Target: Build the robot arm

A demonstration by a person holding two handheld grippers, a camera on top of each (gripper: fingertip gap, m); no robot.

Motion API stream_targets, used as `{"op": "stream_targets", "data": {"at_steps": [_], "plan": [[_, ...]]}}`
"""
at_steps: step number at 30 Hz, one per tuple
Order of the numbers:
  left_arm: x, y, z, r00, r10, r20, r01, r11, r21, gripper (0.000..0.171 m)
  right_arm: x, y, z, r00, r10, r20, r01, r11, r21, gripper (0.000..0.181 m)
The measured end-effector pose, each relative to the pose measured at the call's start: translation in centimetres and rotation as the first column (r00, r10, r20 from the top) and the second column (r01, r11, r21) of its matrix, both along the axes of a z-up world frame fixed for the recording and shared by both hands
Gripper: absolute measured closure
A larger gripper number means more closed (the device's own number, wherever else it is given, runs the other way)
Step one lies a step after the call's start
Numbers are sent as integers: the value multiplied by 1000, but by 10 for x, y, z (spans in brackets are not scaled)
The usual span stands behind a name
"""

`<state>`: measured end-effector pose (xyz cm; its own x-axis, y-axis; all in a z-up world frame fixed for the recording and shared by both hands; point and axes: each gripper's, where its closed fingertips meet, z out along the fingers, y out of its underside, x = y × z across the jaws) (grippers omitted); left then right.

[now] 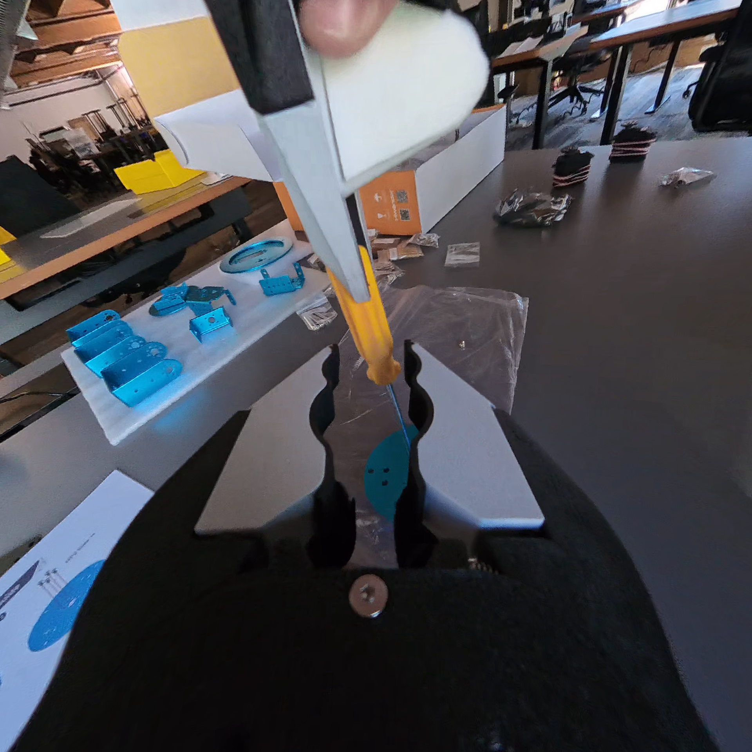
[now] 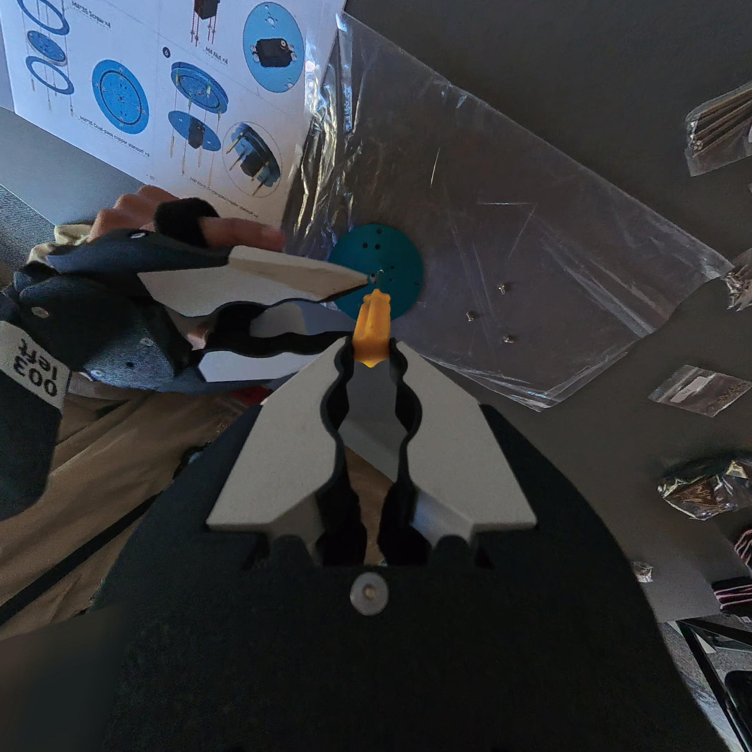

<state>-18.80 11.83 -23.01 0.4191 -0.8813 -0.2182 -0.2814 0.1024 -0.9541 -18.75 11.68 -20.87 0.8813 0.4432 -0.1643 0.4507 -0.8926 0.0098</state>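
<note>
Right gripper (image 2: 371,346) clamped on yellow plastic-handled screwdriver (image 2: 372,325), tip over round teal metal disc (image 2: 380,264); left gripper (image 1: 371,354) part-open, empty, steadying disc.

The round teal metal disc (image 2: 376,266) looks matt, lying on a glossy, crinkled clear plastic bag (image 2: 508,228). The yellow plastic screwdriver handle (image 2: 371,329) is smooth.

- A dark grey table (image 1: 635,325) fills the near ground, its top matt and dull under soft light.
- A yellow wall panel (image 1: 175,65) stands above a white wall behind.
- Long wooden-topped desks (image 1: 651,28) on black legs run across the far right, with a black office chair (image 1: 569,87) on the patterned carpet (image 1: 635,93).
- Another wood-edged bench (image 1: 122,236) sits to the left.
- Bright daylight spills in at top right.
</note>
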Motion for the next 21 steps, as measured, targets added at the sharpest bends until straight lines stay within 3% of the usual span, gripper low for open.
{"op": "stream_targets", "data": {"at_steps": [4, 7, 10, 12, 15, 18, 19, 21], "plan": [[10, 2, -1, 1000, -24, 4, 24, 999, -32, 151, -3, -4, 0, 1000, 26, 4, -26, 1000, -5, 165], [8, 3, 0, 999, -42, 19, 43, 998, -46, 152, -4, -5, 1, 991, 137, 5, -137, 990, 19, 163], [6, 1, -1, 997, -63, 33, 65, 997, -50, 152, -13, -10, 12, 930, 363, -53, -358, 930, 78, 129], [8, -3, 0, 995, -90, 41, 92, 995, -48, 152, -10, -10, 22, 825, 564, -28, -553, 816, 168, 112], [7, -4, 0, 991, -117, 66, 122, 989, -82, 153, 2, -17, 31, 590, 807, 34, -780, 559, 279, 113], [4, -3, 0, 986, -136, 93, 146, 983, -109, 153, 8, -19, 37, 383, 921, 65, -849, 324, 418, 131], [3, -4, 0, 983, -150, 102, 162, 980, -118, 153, 8, -14, 37, 342, 934, 102, -850, 262, 457, 128], [2, -6, 1, 977, -177, 118, 191, 973, -128, 153, 11, -11, 32, 271, 954, 125, -873, 189, 450, 125]]}}
